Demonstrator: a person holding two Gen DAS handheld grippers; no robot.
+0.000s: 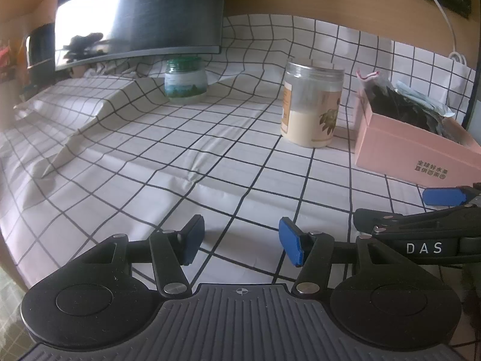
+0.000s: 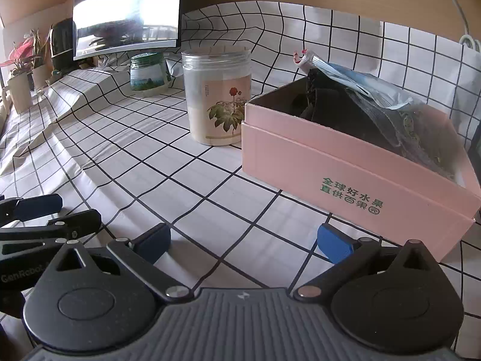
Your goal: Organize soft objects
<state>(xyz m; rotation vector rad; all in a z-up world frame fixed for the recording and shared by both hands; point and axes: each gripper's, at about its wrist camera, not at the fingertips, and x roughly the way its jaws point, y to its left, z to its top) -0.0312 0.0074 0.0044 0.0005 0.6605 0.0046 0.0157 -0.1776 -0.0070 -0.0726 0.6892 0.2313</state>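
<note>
Soft items – dark fabric and a blue-grey foil pouch – sit piled in the pink box, pouch leaning over the back rim, a red-and-white bit sticking up at the box's back corner. The same pile shows in the left view, inside the box. Box stands on the checked cloth toward the tabletop's right side, green lettering on its front wall. Big clear jar with a flower label and pale powder stands just beside the box's left corner; whether they touch, can't tell. Small green-lidded jar further back, near the monitor at the back edge. Left of it the cloth drapes over a raised ridge. Potted plants at the far left edge. White cable hangs down the back wall on the right.

Left gripper low over the cloth near the front edge, jaws spread, nothing between the blue pads. Right gripper also low over the cloth – jaws spread wide, empty, its right pad near the box's front wall but apart from it. The two grippers sit side by side: right one's fingers show at the left view's right edge, left one's fingers at the right view's left edge.
</note>
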